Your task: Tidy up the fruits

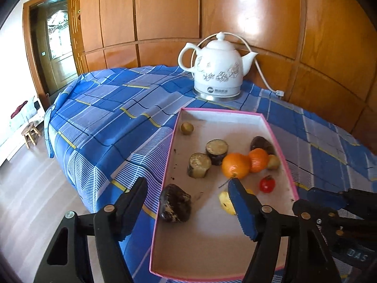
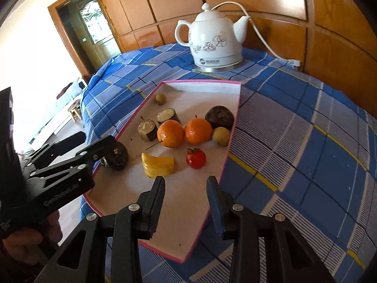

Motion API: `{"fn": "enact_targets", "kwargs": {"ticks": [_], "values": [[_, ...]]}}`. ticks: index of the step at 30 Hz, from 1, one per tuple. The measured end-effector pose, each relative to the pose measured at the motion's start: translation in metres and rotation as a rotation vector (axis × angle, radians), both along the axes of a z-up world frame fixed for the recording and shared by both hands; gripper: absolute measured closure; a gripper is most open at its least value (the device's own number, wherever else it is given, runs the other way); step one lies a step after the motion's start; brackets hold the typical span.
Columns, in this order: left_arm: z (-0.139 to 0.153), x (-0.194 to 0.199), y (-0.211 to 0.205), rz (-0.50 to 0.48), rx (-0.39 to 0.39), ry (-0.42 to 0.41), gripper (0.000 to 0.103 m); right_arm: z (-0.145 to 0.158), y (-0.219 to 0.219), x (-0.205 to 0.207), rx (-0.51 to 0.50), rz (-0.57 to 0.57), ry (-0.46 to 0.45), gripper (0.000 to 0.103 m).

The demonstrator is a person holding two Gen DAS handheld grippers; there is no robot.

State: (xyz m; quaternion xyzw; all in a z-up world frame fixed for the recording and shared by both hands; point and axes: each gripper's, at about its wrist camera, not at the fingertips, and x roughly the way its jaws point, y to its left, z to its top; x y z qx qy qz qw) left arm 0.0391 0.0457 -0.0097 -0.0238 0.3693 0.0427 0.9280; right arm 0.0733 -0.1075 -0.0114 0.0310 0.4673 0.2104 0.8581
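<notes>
Here both grippers hover over the near end of the tray, a shallow pink-rimmed box lying on the checked cloth of the surface, with a white kettle beyond its far edge. The left gripper has its fingers spread wide and empty, straddling the tray's left rim just above a dark fruit by that edge. The right gripper is also parted and holds nothing; it points at the yellow piece and the small tomato near the middle. Farther in lie two oranges touching each other, two cut dark stubs, another dark fruit against the right rim, and two small pale fruits, one near the far left corner.

All the fruit seems already in the tray, so sorting within it looks to be the step. Next, likely, one gripper must drop and close around a piece; the yellow one lies nearest the right fingers.
</notes>
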Motion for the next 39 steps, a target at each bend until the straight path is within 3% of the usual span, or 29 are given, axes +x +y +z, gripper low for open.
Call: {"fn": "enact_targets", "kwargs": {"ticks": [10, 15, 31, 39], "values": [[0.009, -0.034, -0.017, -0.032, -0.004, -0.048, 0.007, 0.008, -0.011, -0.03, -0.051, -0.133, -0.065, 0.058], [0.013, -0.049, -0.028, -0.052, 0.001, -0.079, 0.0, 0.01, -0.014, -0.041, -0.076, -0.179, -0.086, 0.057], [0.013, -0.055, -0.033, -0.045, 0.041, -0.085, 0.0, 0.007, -0.024, -0.048, -0.105, -0.244, -0.091, 0.057], [0.014, -0.056, -0.029, -0.041, 0.016, -0.095, 0.0, 0.009, -0.025, -0.049, -0.115, -0.254, -0.102, 0.057]]}}
